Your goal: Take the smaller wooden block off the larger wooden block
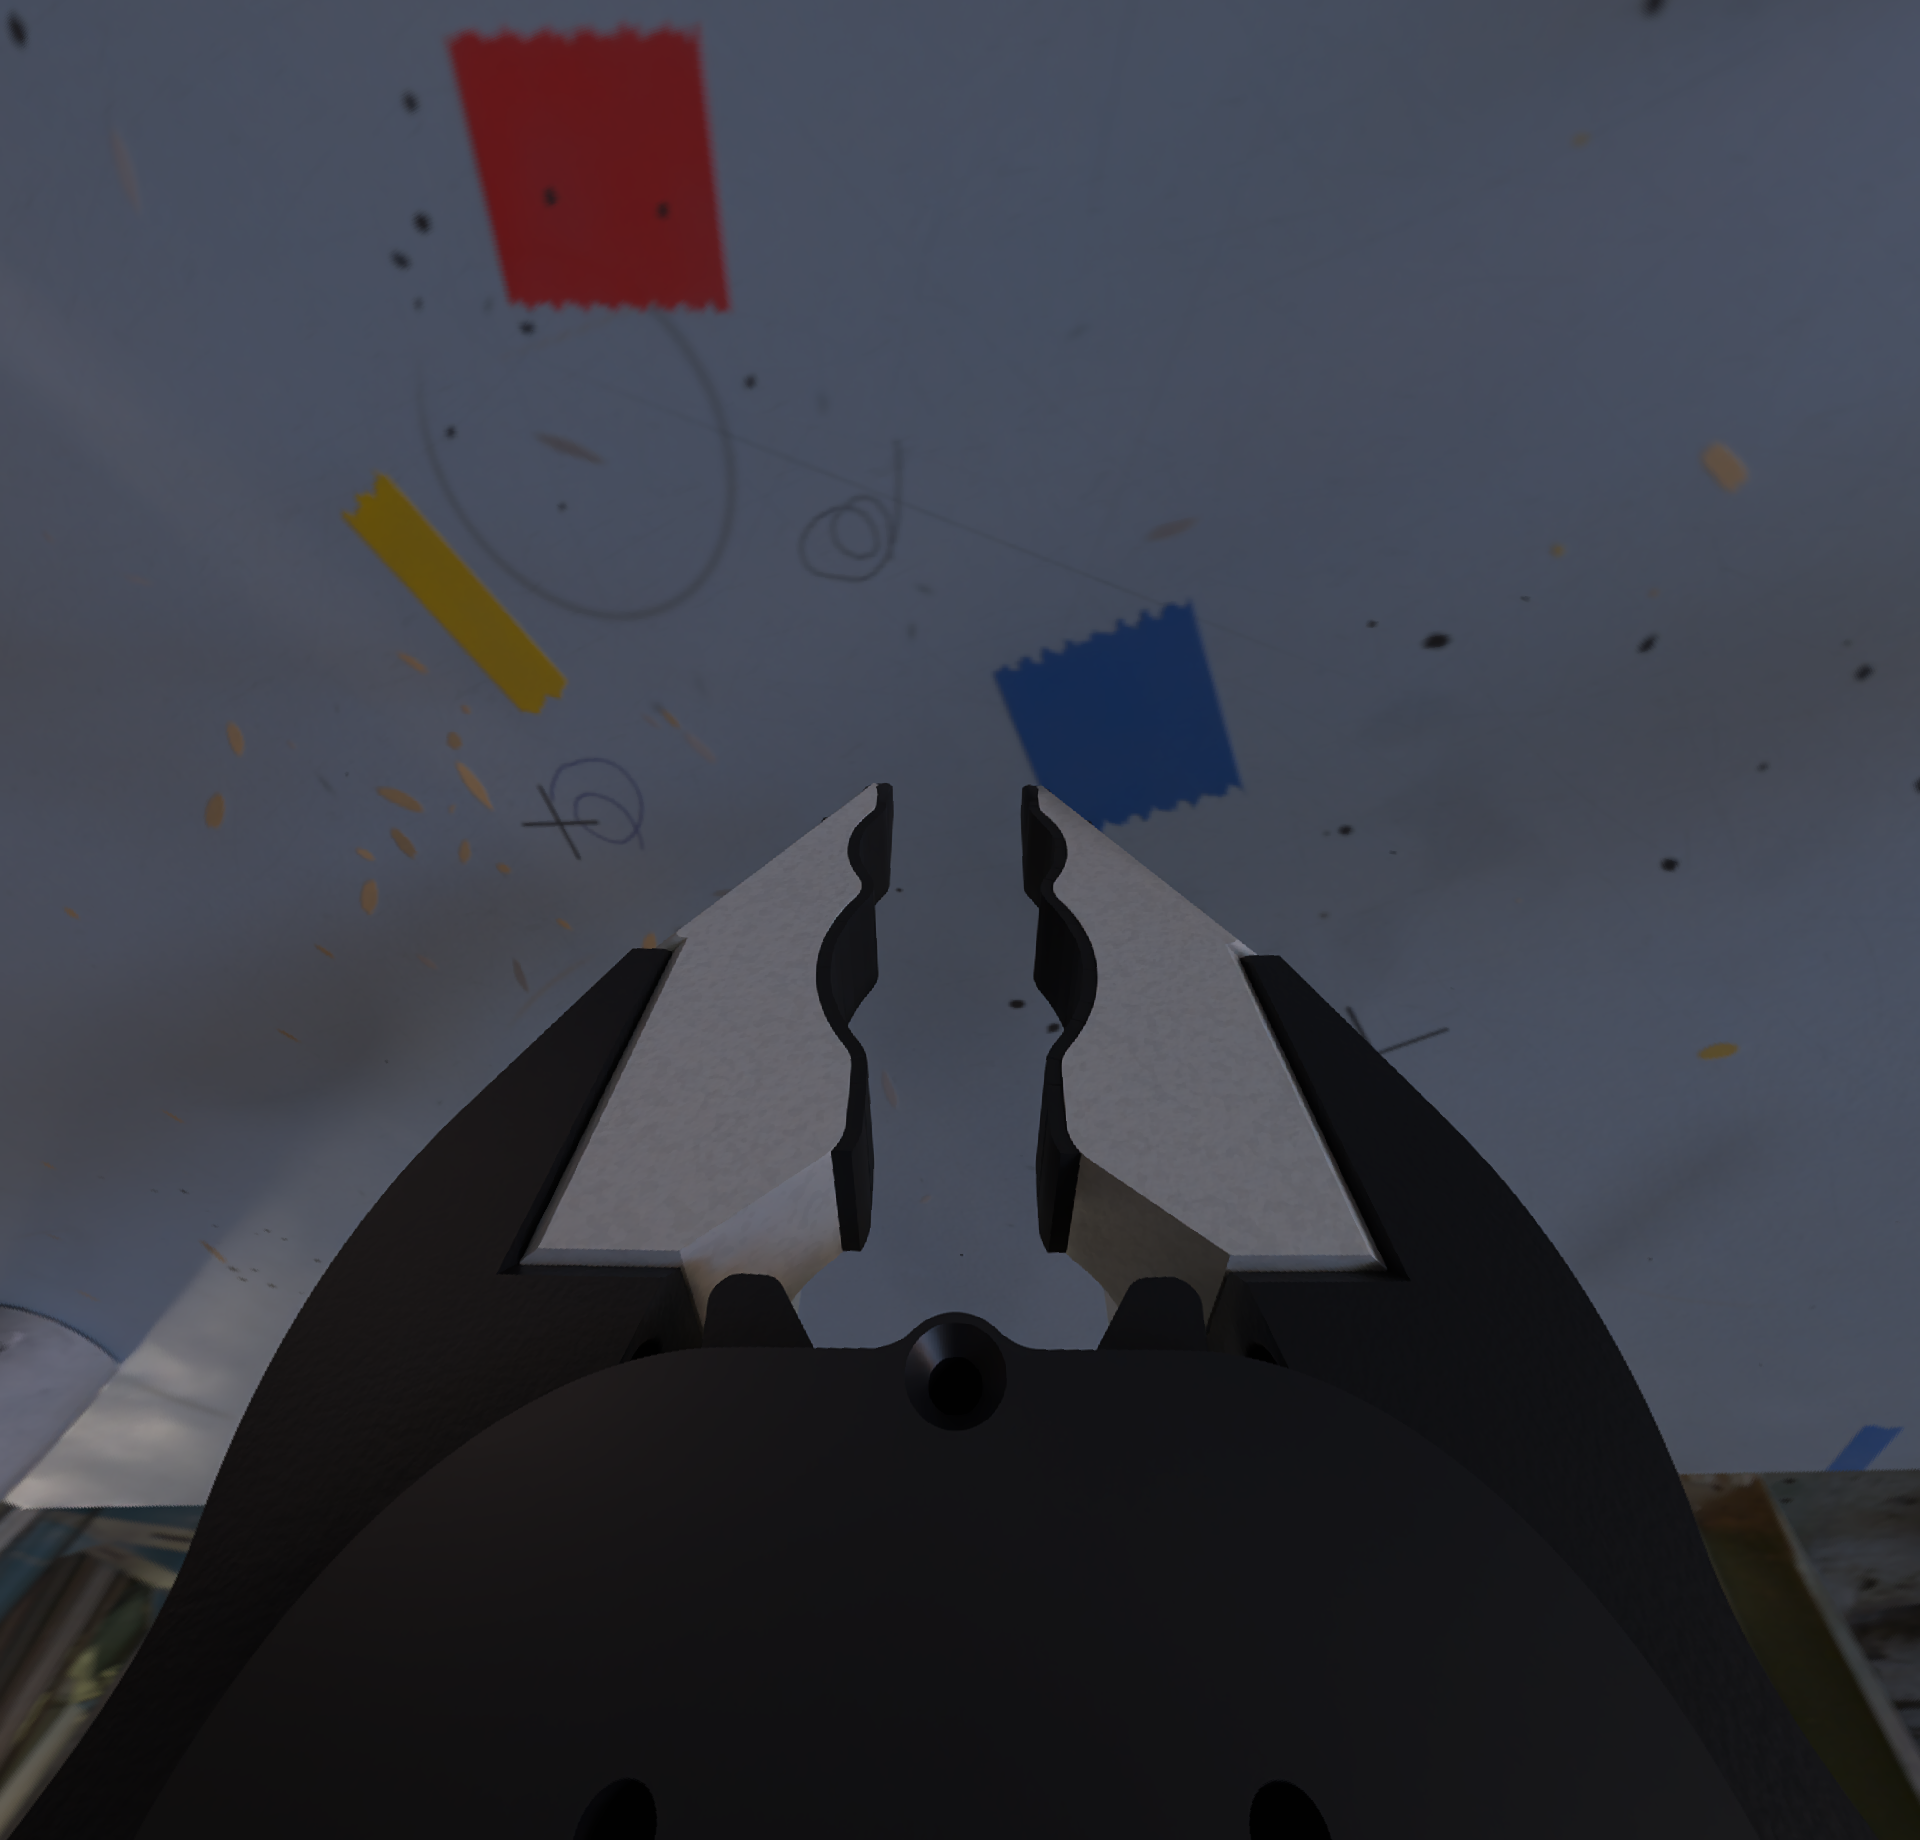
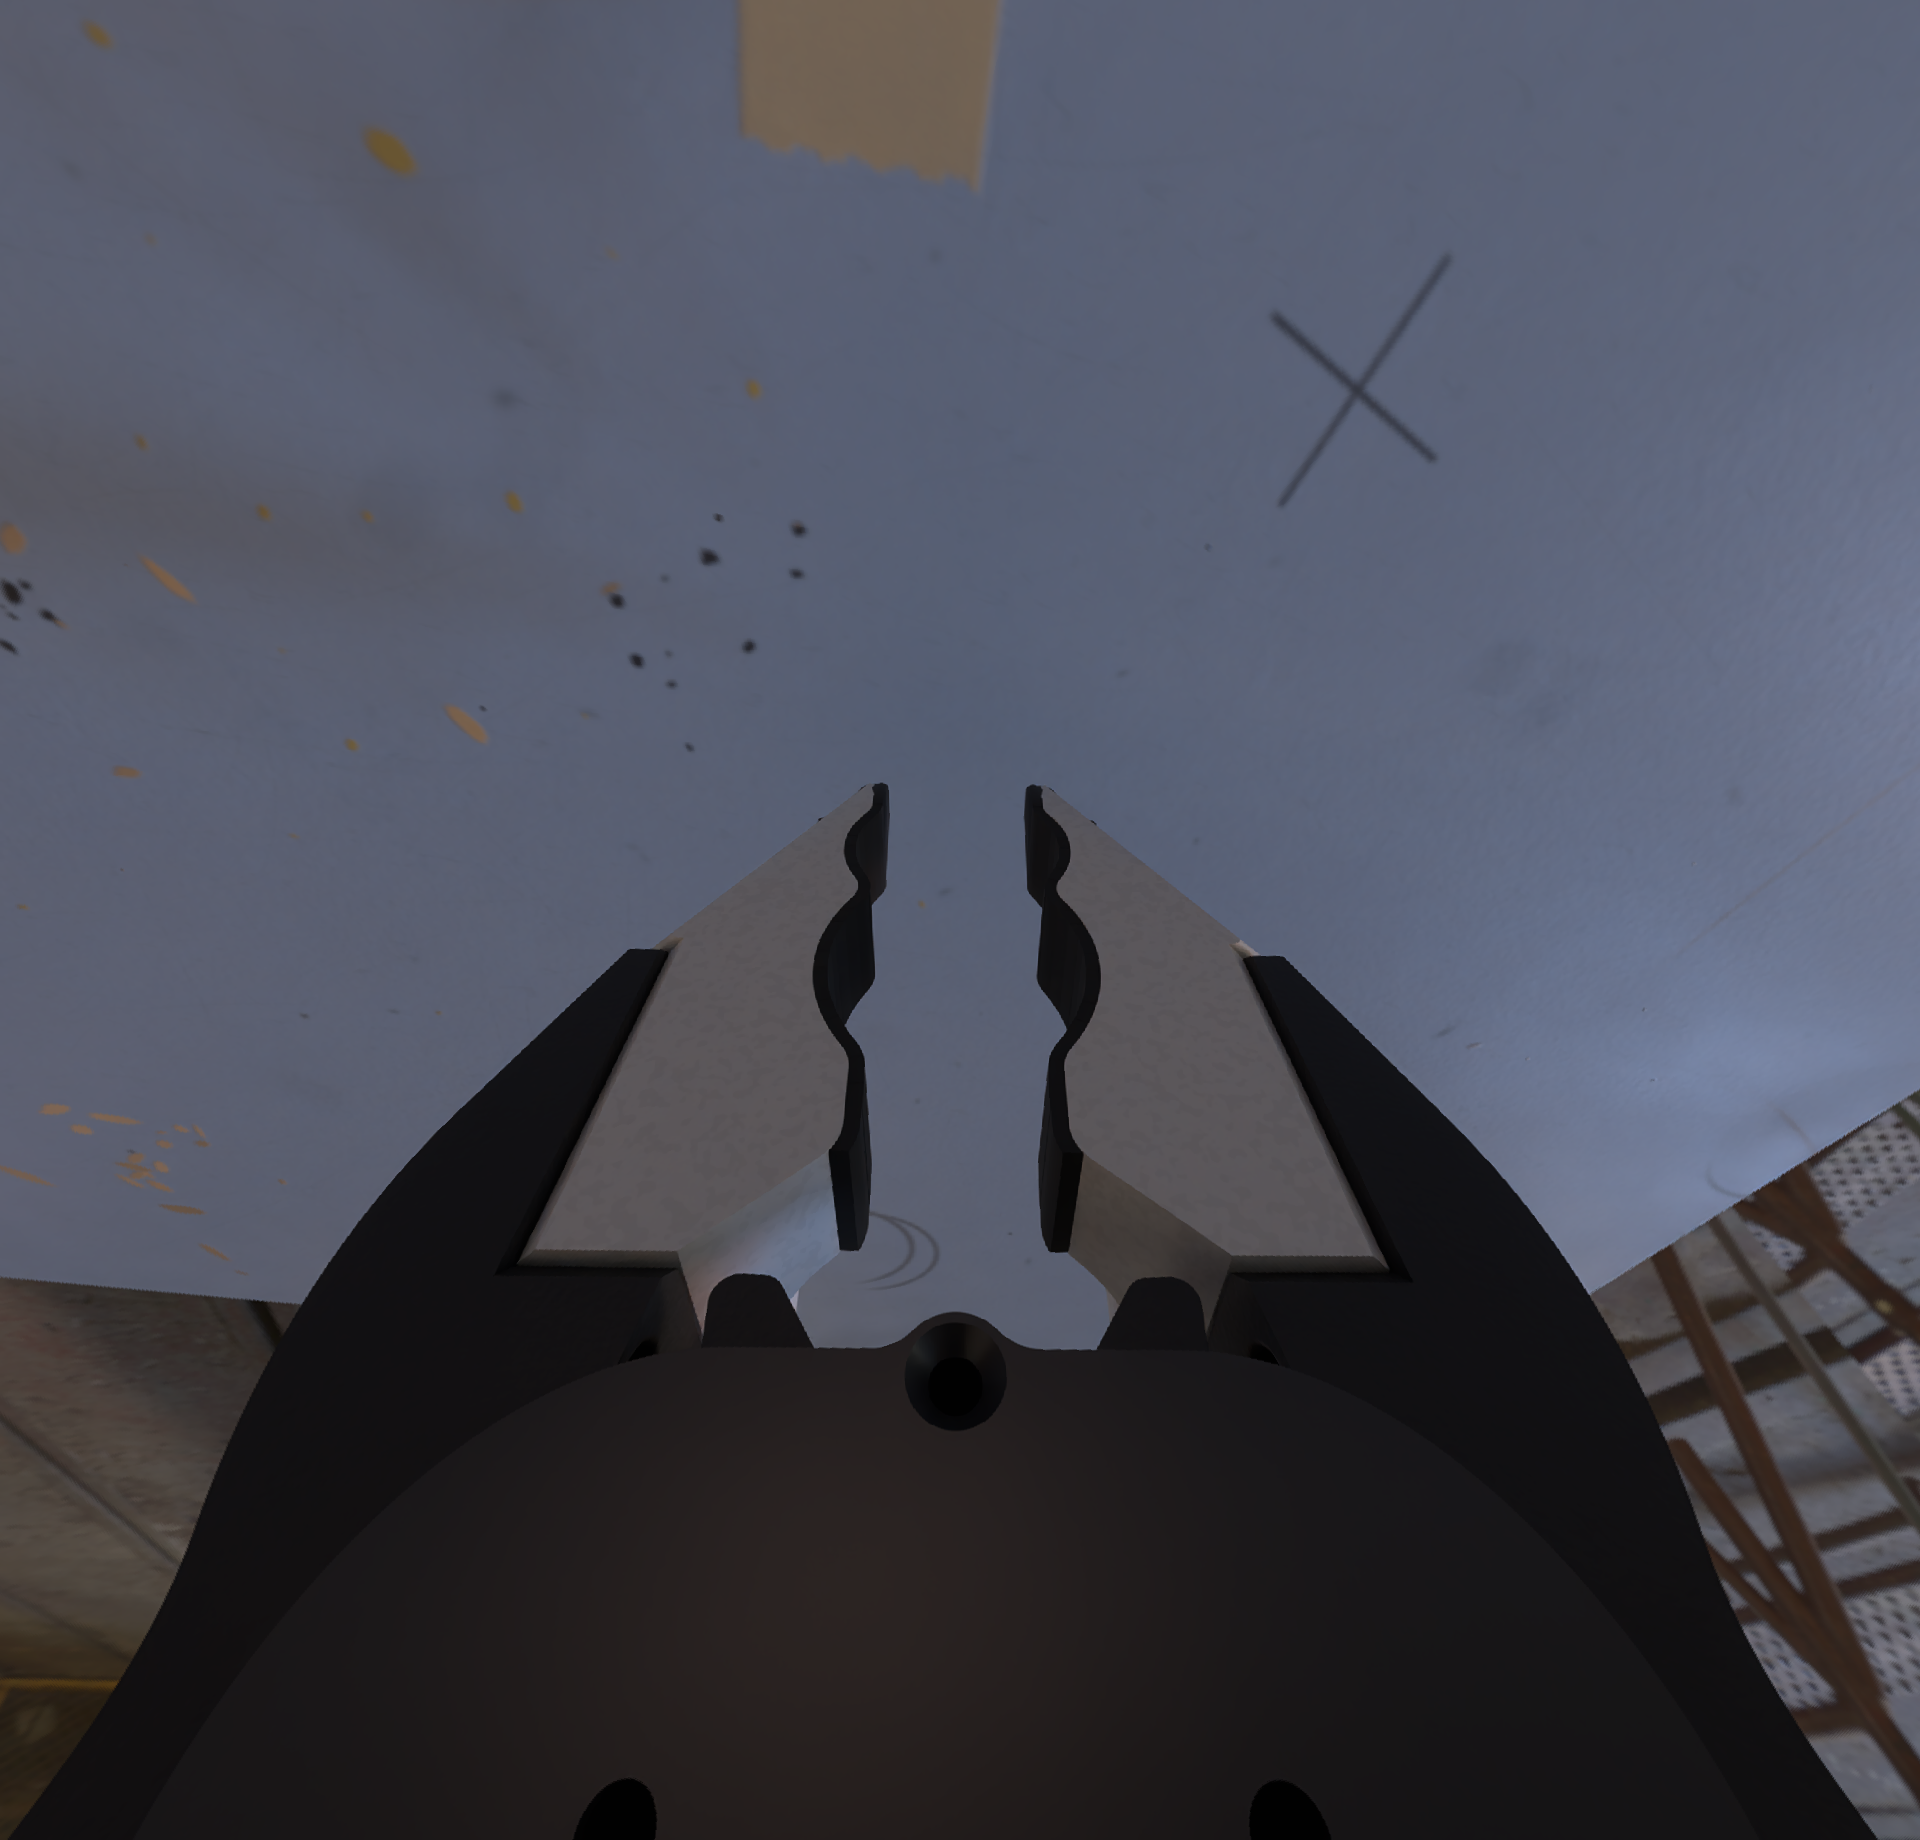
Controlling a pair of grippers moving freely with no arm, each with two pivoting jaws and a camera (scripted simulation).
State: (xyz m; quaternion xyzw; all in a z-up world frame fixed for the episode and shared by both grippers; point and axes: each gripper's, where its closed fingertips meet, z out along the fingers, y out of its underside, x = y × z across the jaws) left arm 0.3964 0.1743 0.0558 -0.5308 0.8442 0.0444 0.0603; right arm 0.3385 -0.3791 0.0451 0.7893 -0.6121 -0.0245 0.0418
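Observation:
Neither wooden block shows in either view. My left gripper (image 1: 956, 798) is open and empty above a grey tabletop (image 1: 1351, 284). My right gripper (image 2: 956, 798) is open and empty above the same kind of grey tabletop (image 2: 1143, 595). Each gripper's white fingers with black pads stand a narrow gap apart with nothing between them.
In the left wrist view, flat tape patches lie on the table: red (image 1: 592, 169), yellow (image 1: 454, 593), blue (image 1: 1122, 715), among pencil scribbles and specks. In the right wrist view, a tan tape strip (image 2: 871, 45) and a drawn cross (image 2: 1356, 382) lie ahead; the table edge (image 2: 1662, 1260) runs at lower right.

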